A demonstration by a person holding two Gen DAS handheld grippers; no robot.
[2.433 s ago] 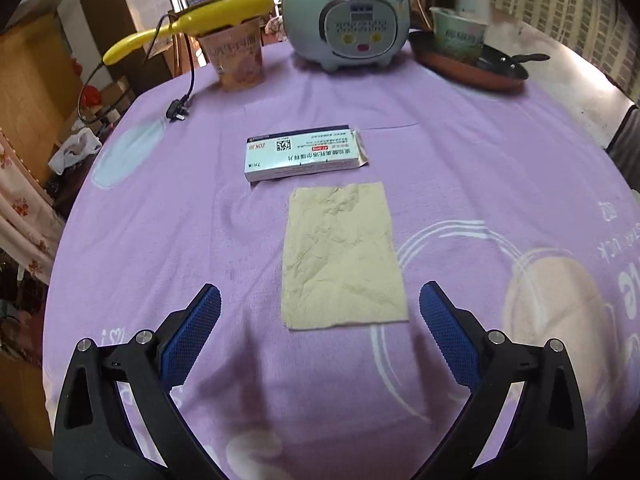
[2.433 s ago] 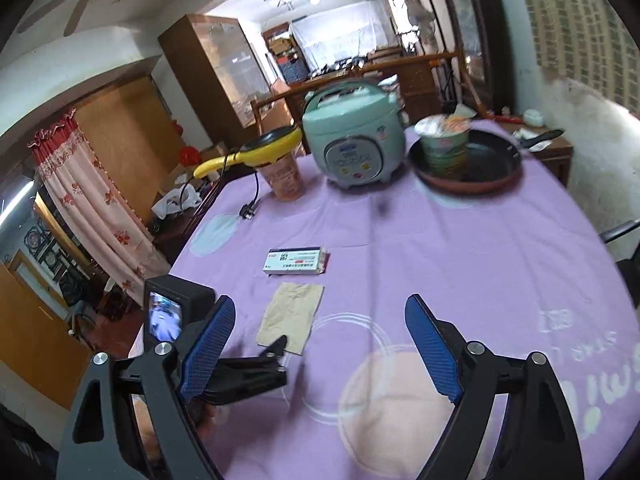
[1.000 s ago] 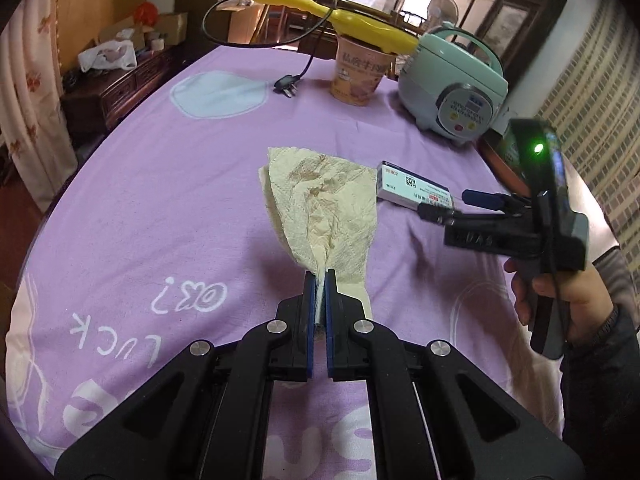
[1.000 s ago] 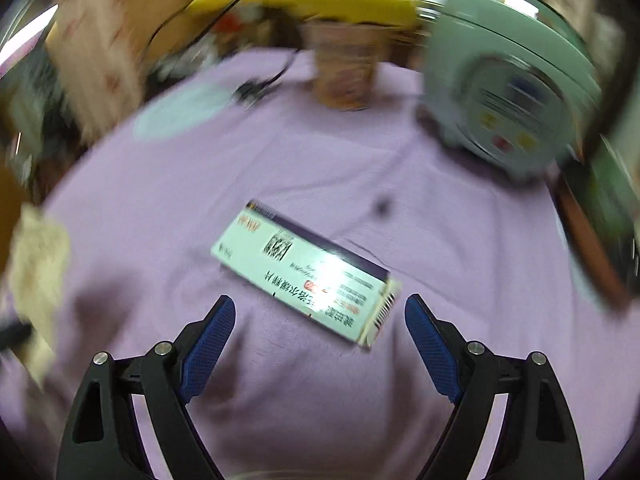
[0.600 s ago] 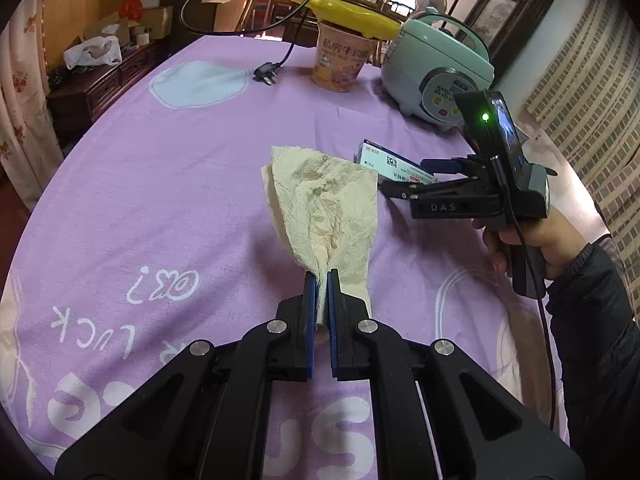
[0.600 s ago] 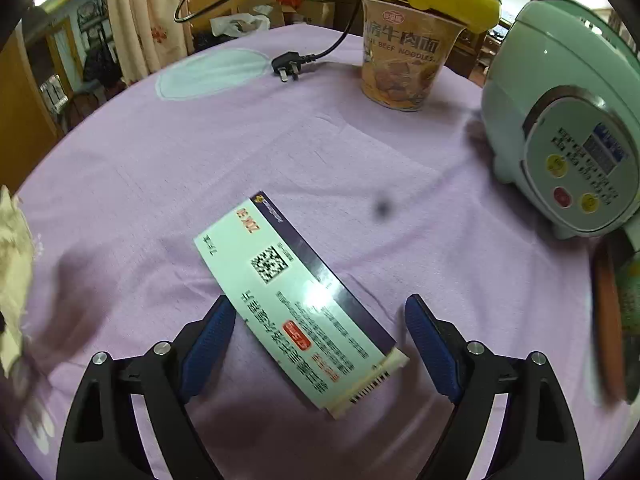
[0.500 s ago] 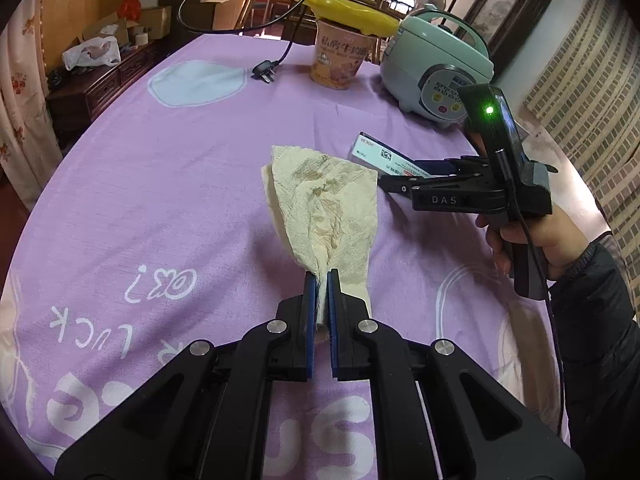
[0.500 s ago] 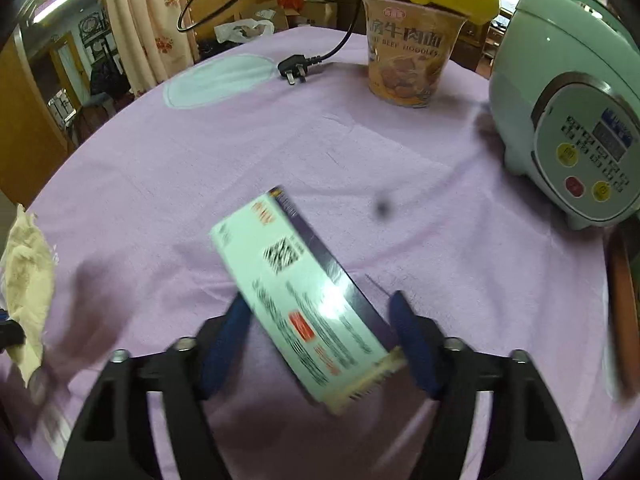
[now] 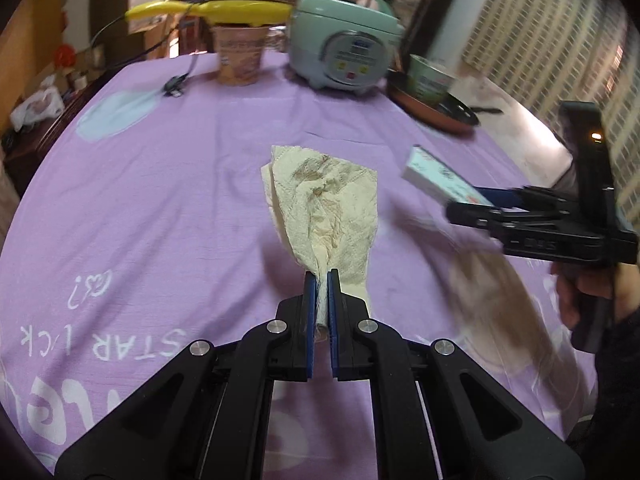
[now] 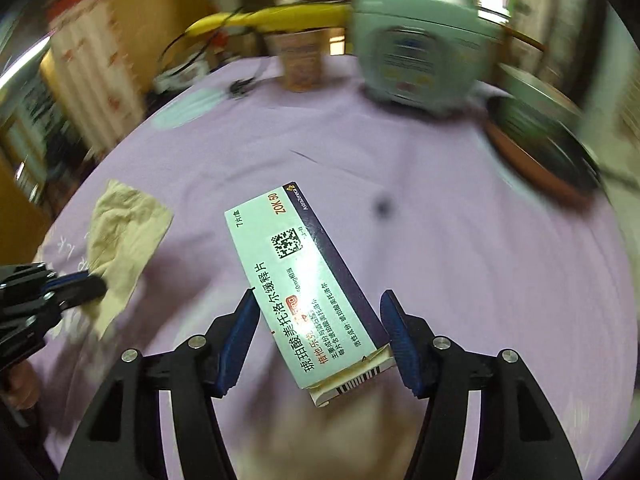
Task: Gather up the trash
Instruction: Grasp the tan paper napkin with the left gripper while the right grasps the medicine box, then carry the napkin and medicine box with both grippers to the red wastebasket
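Collecting trash from a dining table, both hands loaded. The left tongs [image 9: 319, 280] are closed on the lower end of a crumpled, stained paper napkin [image 9: 326, 204], which fans out above the pads and is clear of the cloth. The right tongs [image 10: 318, 316] have just been closing, and the flat medicine box [image 10: 306, 280] now sits between the blue pads, gripped across its width near the barcode end and tilted up off the table; in the left wrist view the same box [image 9: 436, 178] juts from the right tongs [image 9: 486, 200], held in a hand [image 9: 580, 292] with a dark sleeve.

Progress, as judged: the two loose scraps in the middle of the table are picked up, so the gathering step looks finished for these; dropping them into a bin is left, and no bin shows in either view. Whether the instant-noodle cup [image 9: 240, 54] under the yellow appliance [image 9: 212, 10], or the green cup [image 9: 428, 76] standing in the frying pan [image 9: 436, 114], also counts as trash cannot be told.

Surface and room: a round table under a purple printed tablecloth [image 9: 160, 184], with a pale green rice cooker [image 9: 344, 54] at the far edge and a loose power plug [image 9: 174, 86] beside the noodle cup. Beyond are wooden furniture, a curtain at the left, and a patterned wall at the right
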